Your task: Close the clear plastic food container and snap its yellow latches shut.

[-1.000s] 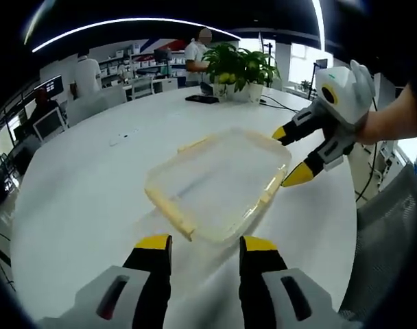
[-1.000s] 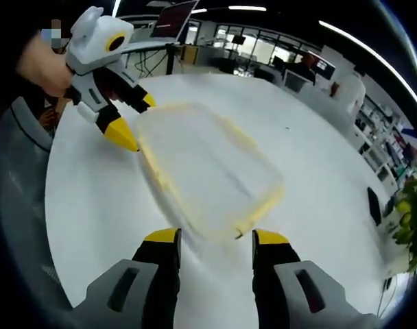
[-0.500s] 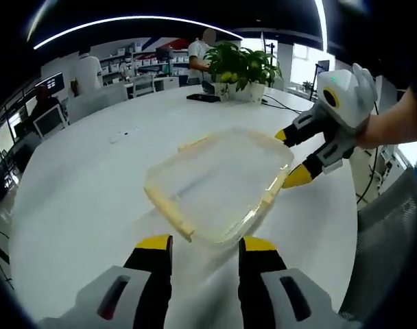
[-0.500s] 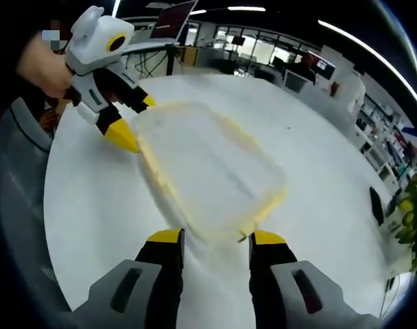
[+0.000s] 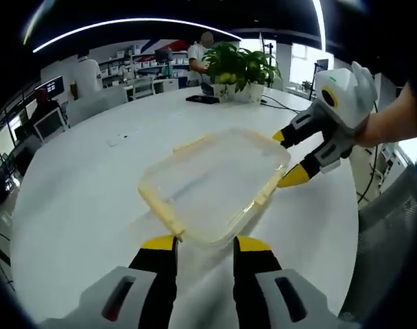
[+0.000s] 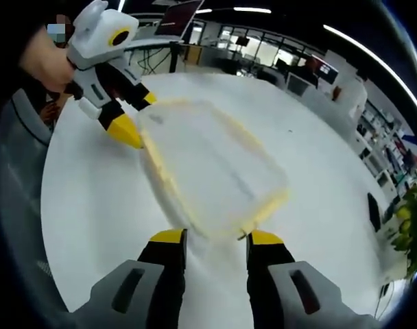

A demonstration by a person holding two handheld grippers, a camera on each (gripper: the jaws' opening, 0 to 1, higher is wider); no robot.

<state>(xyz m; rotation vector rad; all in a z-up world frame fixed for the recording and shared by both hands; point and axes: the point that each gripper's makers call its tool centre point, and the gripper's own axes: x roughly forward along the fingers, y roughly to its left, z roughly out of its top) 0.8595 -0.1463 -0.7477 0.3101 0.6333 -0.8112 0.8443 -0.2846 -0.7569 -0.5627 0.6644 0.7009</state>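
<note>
The clear plastic container lies flat on the round white table with its lid resting on top. Yellow latches run along its edges. My left gripper is open, its yellow tips on either side of the container's near corner. From the right, my right gripper comes in open, straddling the container's far right edge. In the right gripper view the container stretches away from my right gripper, whose tips flank its near edge. My left gripper stands at the far left corner.
A potted plant and a flat black item sit at the table's far side. A grey chair stands to the right. People and desks fill the office behind. A hand holds the left gripper.
Both grippers have eased in toward the container, and each one's jaws have narrowed a little. The container has hardly moved.
</note>
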